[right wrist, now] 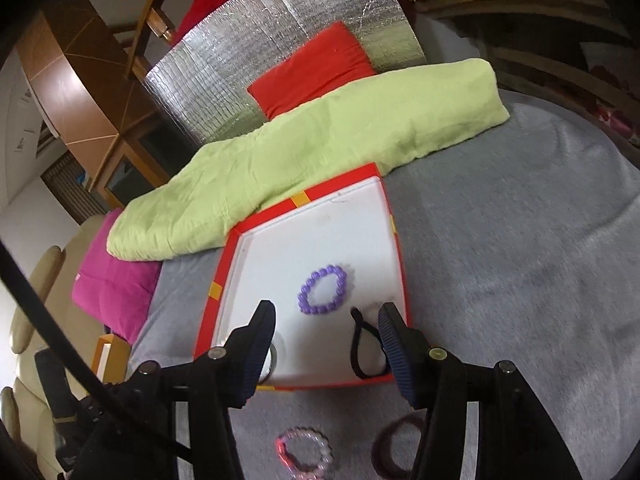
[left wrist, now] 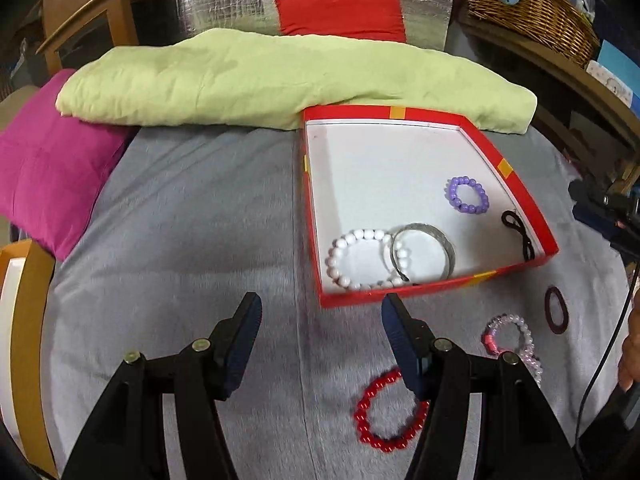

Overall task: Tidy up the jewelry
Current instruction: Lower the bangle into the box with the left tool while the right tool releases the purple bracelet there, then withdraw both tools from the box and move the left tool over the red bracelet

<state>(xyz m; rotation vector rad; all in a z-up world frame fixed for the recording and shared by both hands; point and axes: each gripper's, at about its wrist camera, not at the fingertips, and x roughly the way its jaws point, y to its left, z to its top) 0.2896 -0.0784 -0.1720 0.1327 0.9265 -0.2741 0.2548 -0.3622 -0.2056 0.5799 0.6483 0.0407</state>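
Four pcs already in red box (left wrist: 516, 188); red bracelet (left wrist: 390, 412) etc. prob. next. Left gripper (left wrist: 320, 344) & right gripper (right wrist: 326, 340): fingers wide apart, holding nothing.

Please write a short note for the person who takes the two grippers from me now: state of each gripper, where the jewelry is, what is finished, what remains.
Left gripper: open, holds nothing, above the grey blanket in front of the red box.
Right gripper: open, holds nothing, over the near edge of the box.
Done, in the box: white bead bracelet, silver bangle, purple bead bracelet, black hair tie.
Left, on the blanket: red bead bracelet, pink bead bracelet, dark hair tie. Each one still goes into the box.
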